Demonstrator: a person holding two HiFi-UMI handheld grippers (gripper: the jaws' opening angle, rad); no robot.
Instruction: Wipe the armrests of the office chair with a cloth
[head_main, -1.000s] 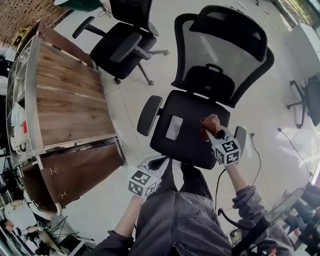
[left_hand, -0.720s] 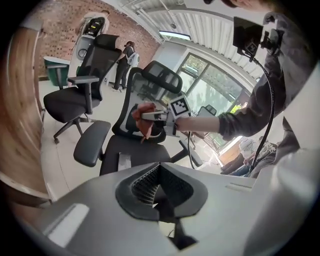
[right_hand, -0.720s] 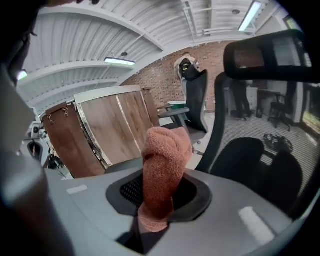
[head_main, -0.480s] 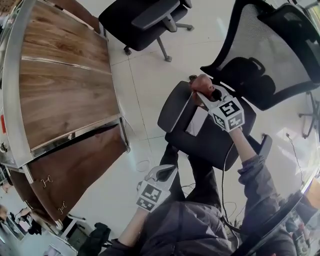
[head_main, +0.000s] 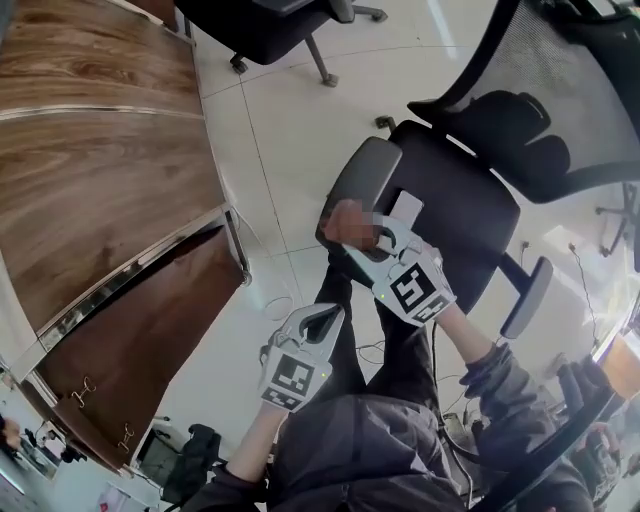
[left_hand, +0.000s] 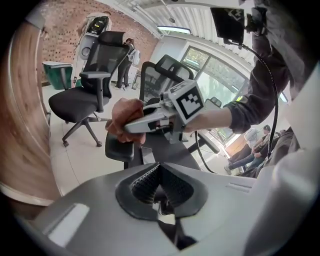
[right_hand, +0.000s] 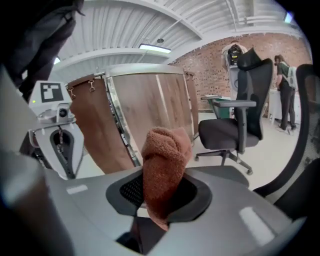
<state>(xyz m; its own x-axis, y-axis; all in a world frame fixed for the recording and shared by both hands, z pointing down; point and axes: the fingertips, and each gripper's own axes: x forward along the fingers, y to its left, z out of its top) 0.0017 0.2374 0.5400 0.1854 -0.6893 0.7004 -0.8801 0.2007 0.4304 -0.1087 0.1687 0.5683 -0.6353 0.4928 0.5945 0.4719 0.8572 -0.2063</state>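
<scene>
The black office chair (head_main: 462, 210) with a mesh back stands before me. My right gripper (head_main: 365, 238) is shut on a reddish-brown cloth (head_main: 343, 222), which rests at the front end of the chair's left armrest (head_main: 362, 178). The far armrest (head_main: 528, 296) is untouched at the right. In the right gripper view the cloth (right_hand: 165, 160) bulges up out of the jaws. The left gripper view shows the cloth (left_hand: 124, 117) pressed on the armrest pad (left_hand: 116, 148). My left gripper (head_main: 322, 322) hangs lower, near the person's legs, shut on nothing, apart from the chair.
A curved wooden table (head_main: 100, 190) with a metal rim fills the left side. Another black office chair (head_main: 270, 25) stands at the back. Cables lie on the pale tiled floor (head_main: 280, 130). People stand by the far brick wall (right_hand: 282, 85).
My right gripper carried the cloth from the seat's right side across to the left armrest, then down to its front end. The left gripper stayed low and shut.
</scene>
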